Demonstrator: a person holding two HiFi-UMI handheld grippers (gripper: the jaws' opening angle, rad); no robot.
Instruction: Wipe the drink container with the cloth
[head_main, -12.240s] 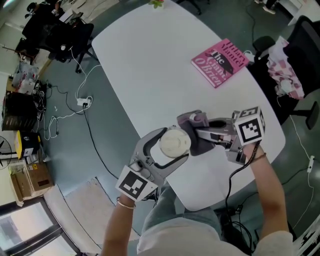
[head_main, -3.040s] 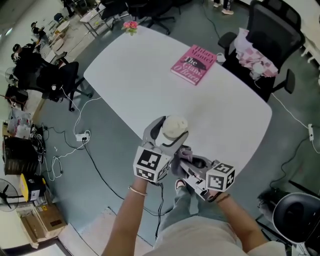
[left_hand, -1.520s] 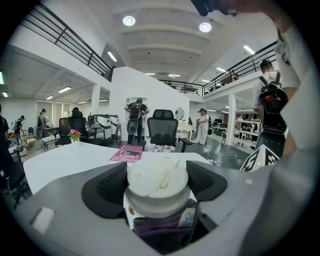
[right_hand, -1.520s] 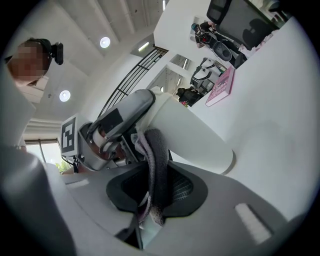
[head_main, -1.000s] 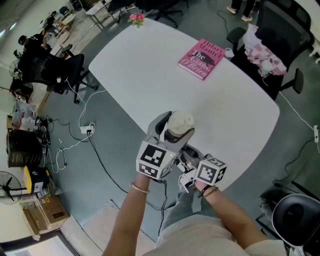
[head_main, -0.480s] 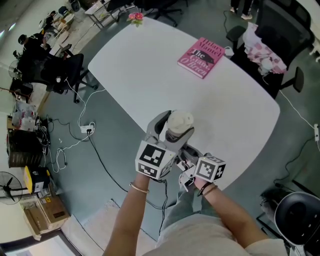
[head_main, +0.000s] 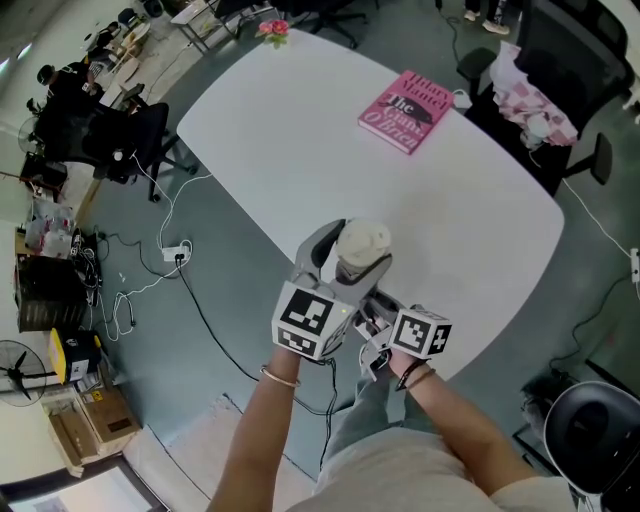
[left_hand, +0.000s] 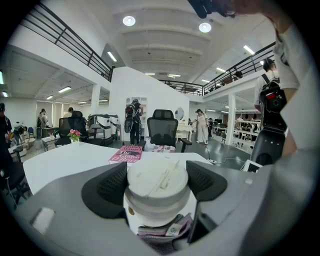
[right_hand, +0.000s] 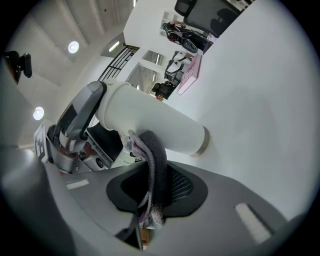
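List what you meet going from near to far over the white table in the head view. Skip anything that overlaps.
drink container → pink book → pink flowers at the table's far edge. The two grippers and the cloth overlap the container, so they are left out.

White drink container (head_main: 362, 243), grey cloth (right_hand: 152, 160), pink book (head_main: 404, 97).

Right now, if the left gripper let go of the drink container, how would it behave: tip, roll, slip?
The drink container is tall and narrow, so it would probably tip easily. Its round, smooth white wall suggests it would roll once down. The cloth, which the right gripper appears to press against its side, could nudge it over.
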